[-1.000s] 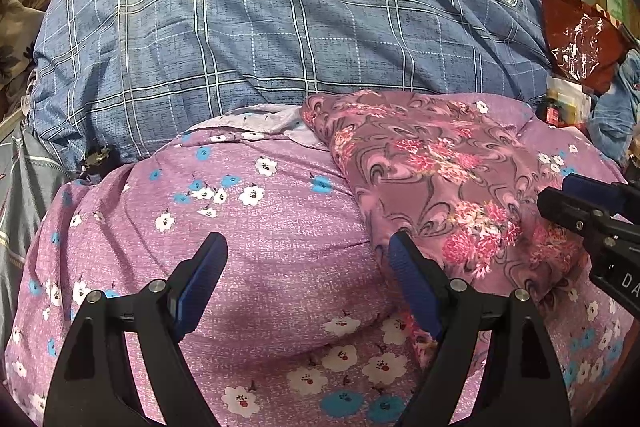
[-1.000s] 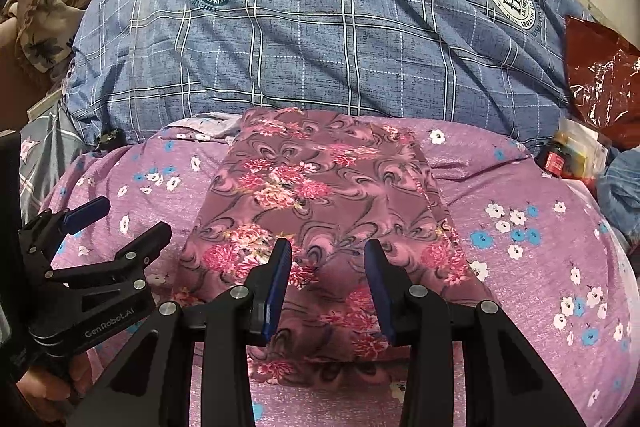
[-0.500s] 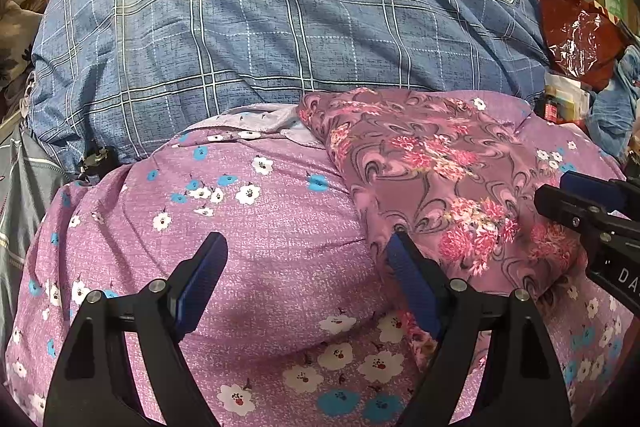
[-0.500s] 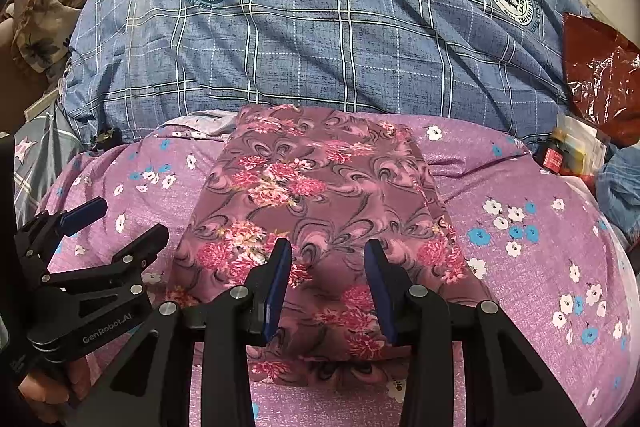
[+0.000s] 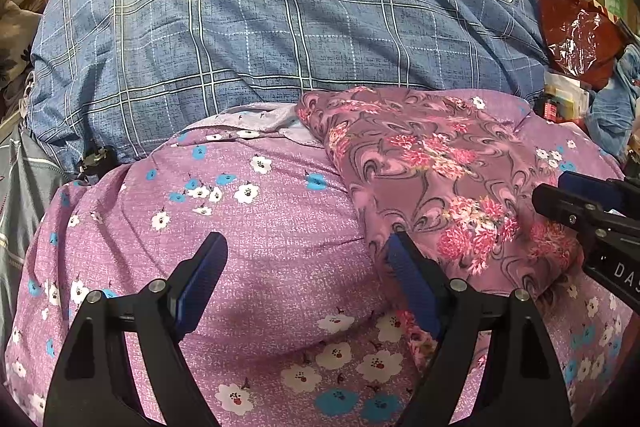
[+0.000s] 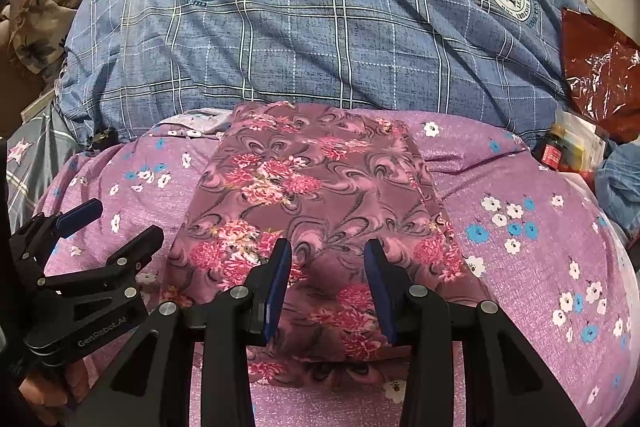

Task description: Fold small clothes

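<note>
Folded floral garment (image 6: 316, 211) on a purple flowered bedspread (image 5: 256, 247).
Blue plaid quilt (image 6: 304, 39) behind; left gripper (image 5: 306, 259) and right gripper (image 6: 327, 259) hover released, empty.

Open purple bedspread (image 5: 280, 259) left of folded garment (image 6: 320, 211), bulky blue quilt (image 6: 312, 27) blocking behind

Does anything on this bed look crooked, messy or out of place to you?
Mostly tidy. The floral garment lies flat and folded on the purple bedspread, though its near edge looks slightly rumpled. A pale cloth pokes out crumpled at its far left corner, and clutter around a red bag crowds the bed's right edge.
</note>
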`<state>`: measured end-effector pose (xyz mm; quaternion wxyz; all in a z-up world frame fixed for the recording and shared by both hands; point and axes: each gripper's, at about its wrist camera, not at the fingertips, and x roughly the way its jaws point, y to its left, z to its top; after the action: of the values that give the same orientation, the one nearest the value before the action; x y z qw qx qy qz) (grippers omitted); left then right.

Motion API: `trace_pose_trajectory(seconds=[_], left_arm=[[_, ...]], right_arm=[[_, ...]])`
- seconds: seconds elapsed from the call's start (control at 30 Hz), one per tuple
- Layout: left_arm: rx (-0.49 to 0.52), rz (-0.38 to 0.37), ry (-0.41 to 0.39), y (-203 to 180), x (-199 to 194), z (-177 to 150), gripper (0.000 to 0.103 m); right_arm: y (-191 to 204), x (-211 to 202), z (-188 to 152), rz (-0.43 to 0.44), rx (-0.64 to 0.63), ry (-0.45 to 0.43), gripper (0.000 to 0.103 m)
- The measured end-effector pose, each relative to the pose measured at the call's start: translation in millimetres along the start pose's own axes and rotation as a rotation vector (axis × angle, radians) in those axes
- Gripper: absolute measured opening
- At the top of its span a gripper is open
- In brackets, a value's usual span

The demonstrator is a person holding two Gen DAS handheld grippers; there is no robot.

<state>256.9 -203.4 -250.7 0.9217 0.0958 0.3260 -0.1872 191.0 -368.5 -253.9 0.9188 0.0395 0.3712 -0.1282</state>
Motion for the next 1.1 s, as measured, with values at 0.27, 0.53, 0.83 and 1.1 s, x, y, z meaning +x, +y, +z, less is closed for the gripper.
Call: trace_pose_trajectory(seconds=[0.27,0.53,0.83,1.1], left_arm=[[0.006,-0.003,-0.002,-2.2,-1.5,-0.3,0.083],[0.010,-0.003,-0.002,-3.3,-2.3,0.2,0.083],[0.019,-0.003,-0.001,-5.0,-1.7,-0.8,0.083],[0.017,-0.003,-0.005,-4.6,-1.9,-1.0,0.083]], right_arm=[[-0.1,0.3,-0.6,-0.002,-0.001,0.000,0.040],[-2.0,0.9,-0.9,-0.005,-0.002,0.004,0.040],[-7.6,1.2,-2.2,-0.009,0.000,0.008,0.040],[-16.0,1.0,-3.2,-0.022,0.000,0.013,0.040]])
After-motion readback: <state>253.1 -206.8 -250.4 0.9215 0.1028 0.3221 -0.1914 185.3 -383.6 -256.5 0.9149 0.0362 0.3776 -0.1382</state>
